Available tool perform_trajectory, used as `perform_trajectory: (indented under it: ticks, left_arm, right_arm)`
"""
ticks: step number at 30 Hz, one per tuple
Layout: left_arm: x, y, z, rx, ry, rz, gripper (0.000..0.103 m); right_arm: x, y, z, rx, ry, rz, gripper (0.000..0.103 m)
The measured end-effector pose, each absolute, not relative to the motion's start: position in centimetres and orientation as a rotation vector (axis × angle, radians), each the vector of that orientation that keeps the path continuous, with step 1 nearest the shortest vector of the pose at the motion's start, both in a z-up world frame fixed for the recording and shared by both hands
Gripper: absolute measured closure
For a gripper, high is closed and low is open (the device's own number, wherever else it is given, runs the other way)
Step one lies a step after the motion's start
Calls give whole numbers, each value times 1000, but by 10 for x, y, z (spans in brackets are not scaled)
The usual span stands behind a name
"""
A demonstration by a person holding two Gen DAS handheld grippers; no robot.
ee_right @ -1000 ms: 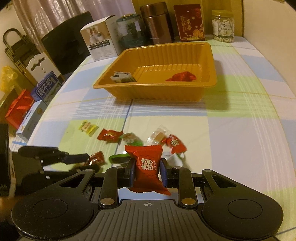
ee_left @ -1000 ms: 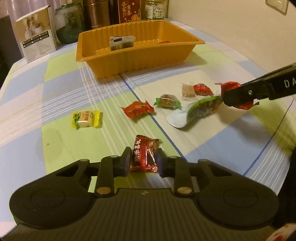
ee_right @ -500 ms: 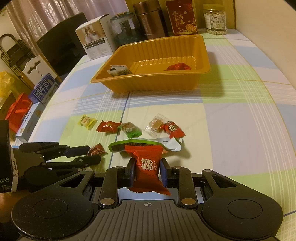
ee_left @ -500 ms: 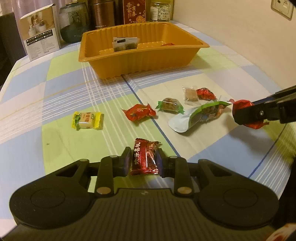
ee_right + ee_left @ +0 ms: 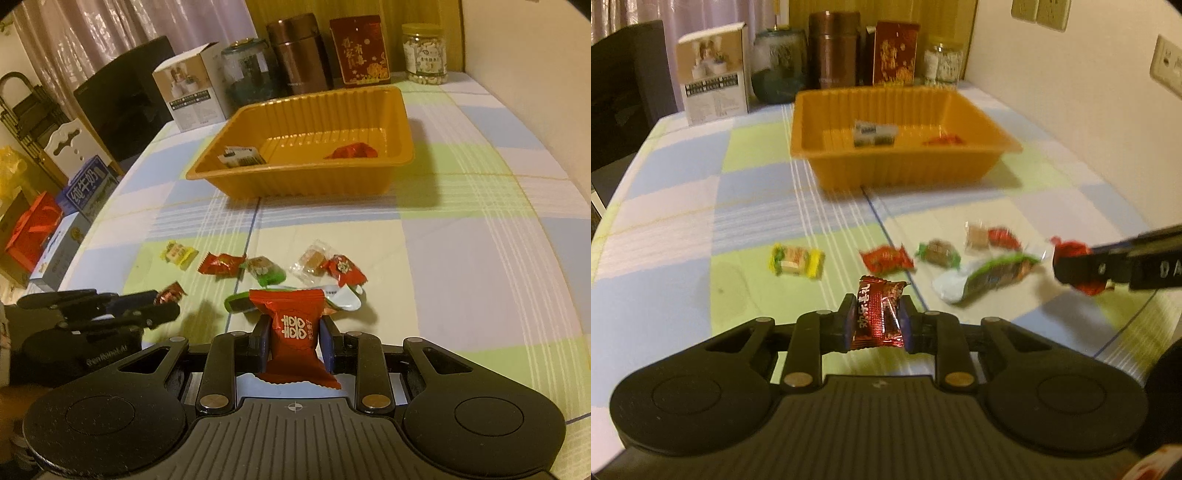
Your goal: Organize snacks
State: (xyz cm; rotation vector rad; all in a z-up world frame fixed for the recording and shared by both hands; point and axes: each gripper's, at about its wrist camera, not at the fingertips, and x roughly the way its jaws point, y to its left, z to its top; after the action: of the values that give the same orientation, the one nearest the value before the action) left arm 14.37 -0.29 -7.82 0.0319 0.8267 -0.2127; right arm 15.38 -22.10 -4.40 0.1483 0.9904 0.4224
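Note:
My left gripper (image 5: 877, 306) grips a dark red foil candy (image 5: 879, 317) lifted off the cloth, its jaws still closing on it. In the right wrist view the left gripper (image 5: 164, 306) hangs low at the left with that candy (image 5: 170, 293). My right gripper (image 5: 293, 321) is shut on a bright red candy (image 5: 295, 332), also seen at the right edge of the left wrist view as the right gripper (image 5: 1062, 266). The orange tray (image 5: 897, 170) stands farther back, holding a white packet (image 5: 874, 133) and a red candy (image 5: 942, 140).
Loose on the checked cloth lie a yellow candy (image 5: 796, 260), a red candy (image 5: 886, 258), a green one (image 5: 938, 253), a clear one (image 5: 977, 234), another red (image 5: 1004, 238) and a green-white pouch (image 5: 990, 273). Boxes and jars (image 5: 295, 59) line the back; a wall (image 5: 1071, 110) runs along the right.
The left gripper has risen with the dark red candy and the tray now looks nearer. The right gripper keeps its grip and has hardly moved.

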Motion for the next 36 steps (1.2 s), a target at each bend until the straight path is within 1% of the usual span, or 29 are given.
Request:
perform_trajectory:
  ticks: [8, 16, 36]
  left_arm:
    - [158, -6, -46, 18, 770, -215, 82]
    - [182, -13, -32, 17, 750, -224, 82]
    - [263, -28, -46, 81, 775, -261, 82]
  right_arm:
    - [160, -218, -27, 137, 947, 421, 75]
    - [178, -217, -16, 121, 908, 400, 75]
    - [254, -207, -26, 85, 887, 383, 75]
